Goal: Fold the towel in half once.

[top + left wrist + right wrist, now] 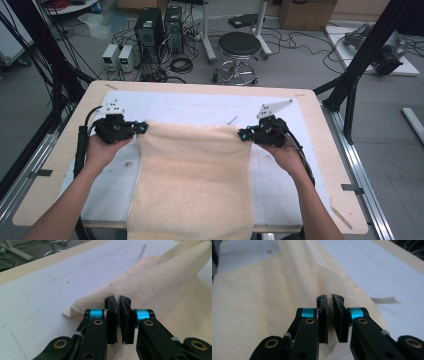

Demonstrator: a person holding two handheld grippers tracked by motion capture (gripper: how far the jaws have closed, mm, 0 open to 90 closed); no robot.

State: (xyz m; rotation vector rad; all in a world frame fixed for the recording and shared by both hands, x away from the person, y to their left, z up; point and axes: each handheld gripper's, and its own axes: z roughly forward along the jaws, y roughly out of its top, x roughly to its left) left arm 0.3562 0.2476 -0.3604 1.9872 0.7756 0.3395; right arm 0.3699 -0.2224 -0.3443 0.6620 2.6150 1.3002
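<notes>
A cream towel [192, 180] lies on the white sheet [200, 107] and hangs over the table's near edge. Its far edge is raised between my two grippers. My left gripper [141, 128] is shut on the towel's far left corner; in the left gripper view the pads [117, 315] pinch the cream cloth [155, 275]. My right gripper [243, 134] is shut on the far right corner; in the right gripper view the jaws [330, 315] clamp a fold of the towel [262, 297], with its label [385, 300] lying on the sheet.
The wooden table [55, 165] has bare sheet beyond the towel and on both sides. A black stool [239, 47], computer towers [150, 30] and cables stand on the floor behind. Black frame legs [360, 65] rise at the right.
</notes>
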